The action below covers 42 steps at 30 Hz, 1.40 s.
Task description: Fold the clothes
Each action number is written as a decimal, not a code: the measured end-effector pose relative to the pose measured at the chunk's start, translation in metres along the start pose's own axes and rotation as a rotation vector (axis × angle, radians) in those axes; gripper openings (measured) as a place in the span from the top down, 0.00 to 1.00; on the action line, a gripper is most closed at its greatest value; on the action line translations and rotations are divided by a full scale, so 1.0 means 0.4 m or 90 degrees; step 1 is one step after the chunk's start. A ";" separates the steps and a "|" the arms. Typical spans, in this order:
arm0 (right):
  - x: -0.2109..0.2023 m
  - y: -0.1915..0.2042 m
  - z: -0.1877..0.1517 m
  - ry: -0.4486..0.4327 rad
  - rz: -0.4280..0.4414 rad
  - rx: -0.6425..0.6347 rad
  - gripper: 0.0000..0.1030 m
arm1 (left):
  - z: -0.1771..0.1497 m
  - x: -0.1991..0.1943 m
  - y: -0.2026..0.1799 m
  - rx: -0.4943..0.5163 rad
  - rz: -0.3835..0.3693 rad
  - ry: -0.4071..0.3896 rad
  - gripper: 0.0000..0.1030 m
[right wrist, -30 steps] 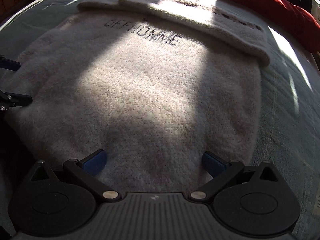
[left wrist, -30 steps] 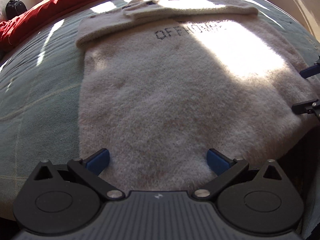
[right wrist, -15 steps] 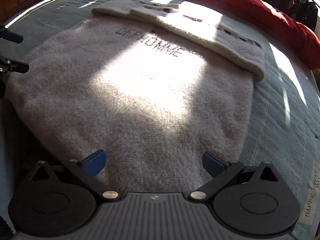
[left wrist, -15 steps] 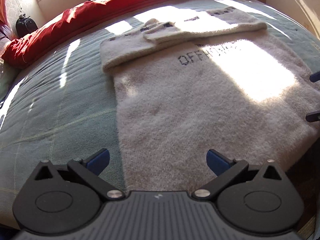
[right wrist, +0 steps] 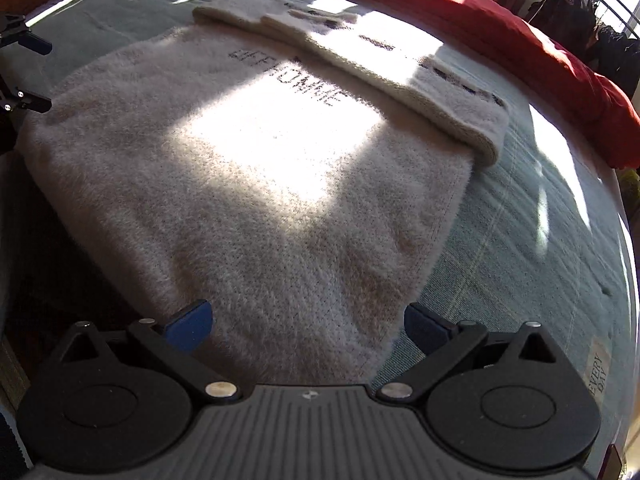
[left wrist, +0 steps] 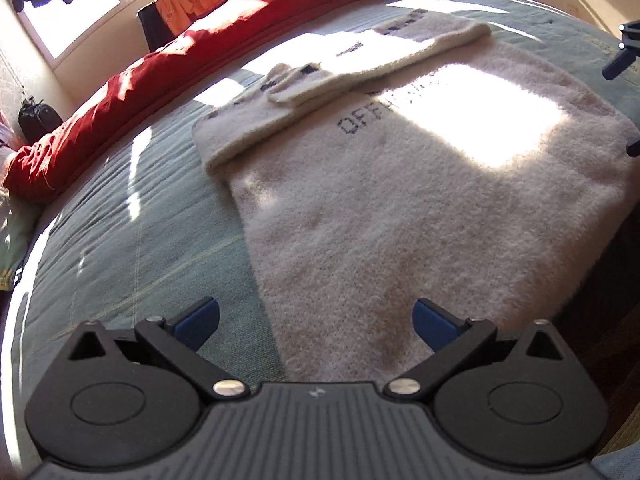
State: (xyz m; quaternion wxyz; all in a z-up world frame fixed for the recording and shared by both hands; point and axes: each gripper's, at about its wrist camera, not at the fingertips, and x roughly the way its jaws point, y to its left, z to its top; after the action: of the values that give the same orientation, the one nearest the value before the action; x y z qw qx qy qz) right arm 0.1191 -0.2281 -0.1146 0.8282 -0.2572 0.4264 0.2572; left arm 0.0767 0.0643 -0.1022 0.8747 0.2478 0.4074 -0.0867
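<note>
Where sun falls, sweater [left wrist: 400,216], green bedspread [left wrist: 120,232], red duvet [left wrist: 200,48]

Spread flat on the bed [left wrist: 120,240]: a sweater [left wrist: 400,220], hem at the near edge. Across its far end, over the chest, both sleeves [left wrist: 340,80] folded, one lapping the other. Beyond that, along the bed's far side, a bunched blanket [left wrist: 200,52]. Above the hem's left corner, the left claw [left wrist: 316,320], wide apart; above the right corner, the right claw [right wrist: 308,324], likewise gaping.
</note>
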 end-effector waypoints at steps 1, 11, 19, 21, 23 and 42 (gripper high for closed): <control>-0.005 0.024 0.012 -0.019 -0.002 -0.034 0.00 | 0.009 -0.009 -0.039 0.055 -0.005 -0.026 0.01; 0.066 0.227 0.050 -0.045 0.034 -0.216 0.00 | -0.066 0.021 -0.373 0.482 0.007 -0.137 0.01; 0.057 0.204 0.077 -0.038 0.060 -0.175 0.00 | -0.090 0.101 -0.413 0.557 0.072 -0.129 0.00; 0.041 0.178 0.079 -0.039 0.049 -0.177 0.00 | -0.083 0.086 -0.400 0.547 0.083 -0.149 0.00; 0.022 0.152 0.077 -0.037 0.034 -0.197 0.00 | -0.075 0.069 -0.381 0.535 0.089 -0.163 0.00; -0.016 0.260 -0.073 -0.033 -0.018 -0.594 0.00 | -0.050 0.025 -0.328 0.454 0.147 -0.230 0.00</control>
State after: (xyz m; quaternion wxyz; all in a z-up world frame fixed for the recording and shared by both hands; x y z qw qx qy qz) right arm 0.0321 -0.1717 -0.1453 0.6381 -0.6013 0.2409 0.4163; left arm 0.0236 -0.0383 -0.1682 0.7953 0.5603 0.1616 -0.1658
